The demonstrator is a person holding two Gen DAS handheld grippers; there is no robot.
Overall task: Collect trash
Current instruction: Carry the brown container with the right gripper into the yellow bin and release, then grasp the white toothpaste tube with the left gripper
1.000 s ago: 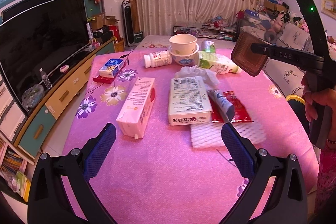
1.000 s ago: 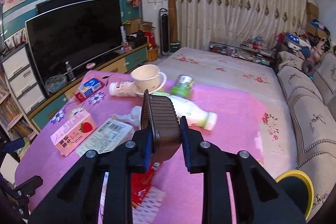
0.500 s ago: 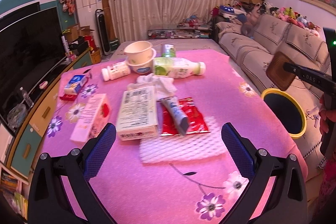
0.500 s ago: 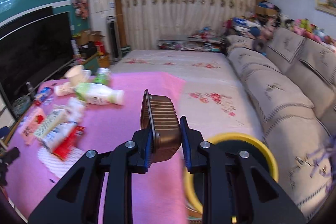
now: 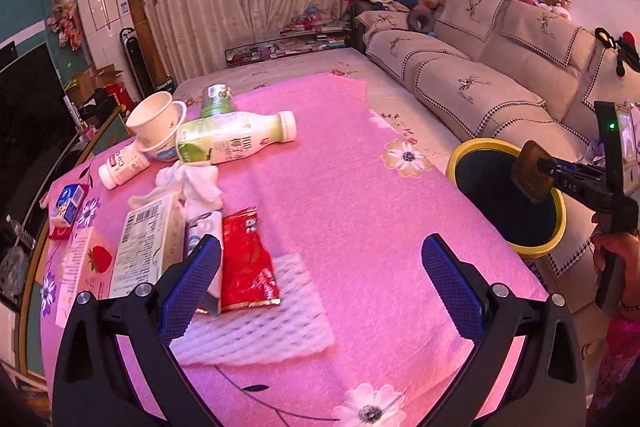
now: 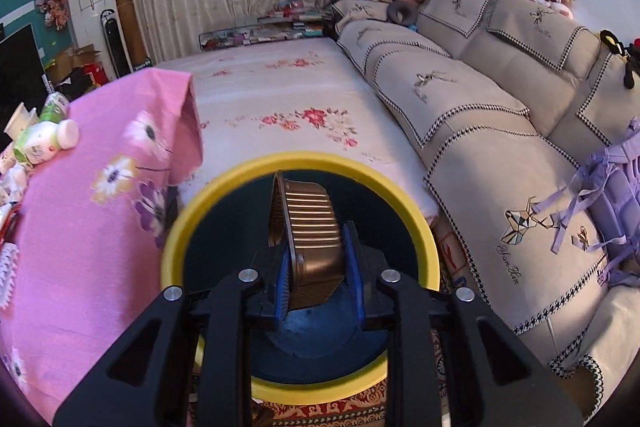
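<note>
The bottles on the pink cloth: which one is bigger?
The green-and-white drink bottle, lying on its side beside the stacked paper cups; the small white pill bottle is much shorter.

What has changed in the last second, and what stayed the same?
The right tool carried the brown foil cup from above the table to over the yellow-rimmed bin, still shut on it. The left tool stayed open and empty; the trash on the pink table kept its arrangement.

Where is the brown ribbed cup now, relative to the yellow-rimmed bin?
The brown ribbed cup is clamped in the right gripper, directly over the opening of the yellow-rimmed bin, which stands between the pink table and the sofa.
</note>
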